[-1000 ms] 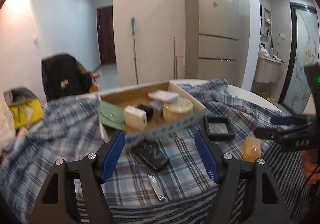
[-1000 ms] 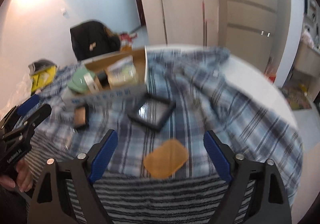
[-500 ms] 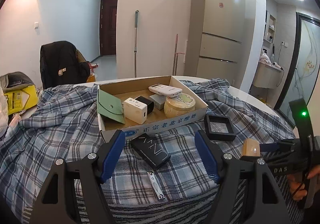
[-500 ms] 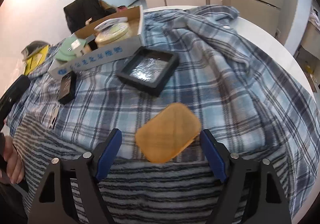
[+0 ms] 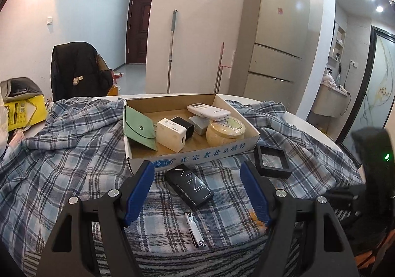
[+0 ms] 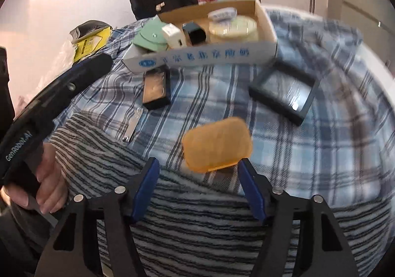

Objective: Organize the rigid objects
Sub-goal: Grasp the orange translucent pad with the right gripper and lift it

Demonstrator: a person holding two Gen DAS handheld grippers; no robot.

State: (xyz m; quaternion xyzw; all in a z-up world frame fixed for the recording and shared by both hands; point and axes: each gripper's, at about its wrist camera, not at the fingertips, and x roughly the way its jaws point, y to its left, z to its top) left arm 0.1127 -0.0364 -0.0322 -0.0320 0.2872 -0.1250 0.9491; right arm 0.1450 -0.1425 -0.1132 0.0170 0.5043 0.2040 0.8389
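An open cardboard box (image 5: pixel 217 151) (image 6: pixel 202 57) on the plaid-covered table holds a green pouch (image 5: pixel 139 130), a white charger (image 5: pixel 171 133), a remote (image 5: pixel 208 111) and a round cream tin (image 5: pixel 226 131). In front lie a black box (image 5: pixel 188 186) (image 6: pixel 155 90), a nail clipper (image 5: pixel 195 232) (image 6: pixel 133 124), a black square frame (image 5: pixel 271 161) (image 6: pixel 284 93) and an orange soap-like block (image 6: pixel 217 145). My left gripper (image 5: pixel 197 193) is open, with the black box between its fingers. My right gripper (image 6: pixel 197 183) is open just behind the orange block.
A plaid cloth (image 5: pixel 61 166) covers the round table, with a striped cloth (image 6: pixel 197 227) at the near edge. A chair with a dark jacket (image 5: pixel 76 69) and a yellow bag (image 5: pixel 22 109) stand at left. A fridge (image 5: pixel 274 42) stands behind.
My right gripper has moved down and forward toward the orange block, which now sits close in front of its fingers. My left gripper has steadied over the black box.
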